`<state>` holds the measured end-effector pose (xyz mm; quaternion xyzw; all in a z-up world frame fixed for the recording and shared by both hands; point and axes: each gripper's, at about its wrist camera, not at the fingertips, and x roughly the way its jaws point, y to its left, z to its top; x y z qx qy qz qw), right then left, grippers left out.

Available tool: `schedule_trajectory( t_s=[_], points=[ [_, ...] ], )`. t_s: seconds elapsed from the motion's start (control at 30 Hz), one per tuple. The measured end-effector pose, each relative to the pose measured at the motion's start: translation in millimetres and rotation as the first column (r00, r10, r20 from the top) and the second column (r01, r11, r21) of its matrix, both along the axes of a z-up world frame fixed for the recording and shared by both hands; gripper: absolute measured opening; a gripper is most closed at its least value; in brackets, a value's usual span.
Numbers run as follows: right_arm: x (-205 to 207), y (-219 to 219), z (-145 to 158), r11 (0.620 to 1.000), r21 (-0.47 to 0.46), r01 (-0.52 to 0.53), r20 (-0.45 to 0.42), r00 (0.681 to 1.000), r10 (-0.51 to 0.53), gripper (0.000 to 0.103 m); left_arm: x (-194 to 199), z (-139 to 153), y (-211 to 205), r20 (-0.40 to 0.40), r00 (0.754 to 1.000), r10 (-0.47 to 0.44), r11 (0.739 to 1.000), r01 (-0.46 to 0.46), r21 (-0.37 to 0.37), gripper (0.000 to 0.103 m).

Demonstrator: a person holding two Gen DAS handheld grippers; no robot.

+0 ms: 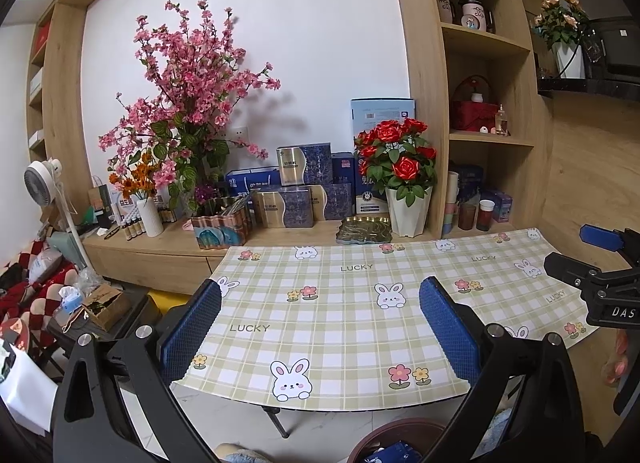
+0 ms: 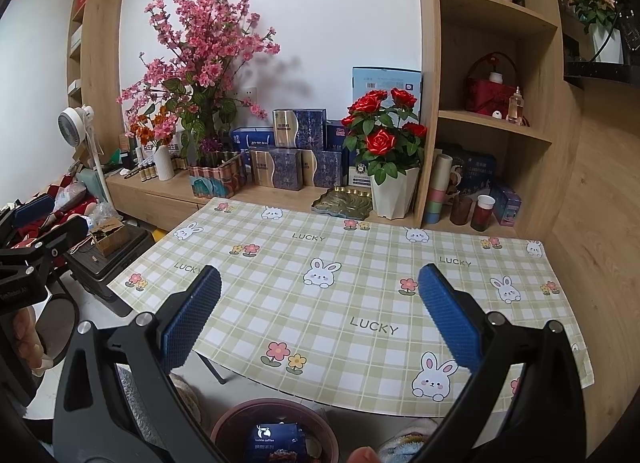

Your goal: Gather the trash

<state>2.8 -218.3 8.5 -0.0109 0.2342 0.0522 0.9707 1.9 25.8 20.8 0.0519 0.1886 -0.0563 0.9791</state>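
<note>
A small table with a checked rabbit-print cloth (image 1: pixel 340 303) (image 2: pixel 360 283) stands in front of me, with nothing on top. Below its near edge stands a brown round bin (image 2: pixel 276 429) (image 1: pixel 396 439) holding a blue coffee packet (image 2: pixel 278 443). My left gripper (image 1: pixel 320 327) is open and empty above the table's near edge. My right gripper (image 2: pixel 320 323) is open and empty, also above the near edge. The right gripper shows at the right edge of the left wrist view (image 1: pixel 592 263); the left one shows at the left edge of the right wrist view (image 2: pixel 44 231).
A wooden sideboard (image 2: pixel 160 191) behind the table carries a rose pot (image 2: pixel 394 191), blue boxes (image 2: pixel 288 167), a green tray (image 2: pixel 344 203) and a pink blossom vase (image 2: pixel 200 75). Shelves (image 2: pixel 492 123) stand at right. A fan (image 1: pixel 44 183), a black crate (image 2: pixel 108 259) and clutter sit at left.
</note>
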Motion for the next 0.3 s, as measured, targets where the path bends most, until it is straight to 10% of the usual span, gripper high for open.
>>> schedule_trajectory(
  t_s=[0.3],
  points=[
    [0.4, 0.8, 0.0, 1.0, 0.001, 0.002, -0.003, 1.0, -0.002, 0.097, 2.4, -0.2, 3.3, -0.007, 1.0, 0.016, 1.0, -0.016, 0.0, 0.097]
  ],
)
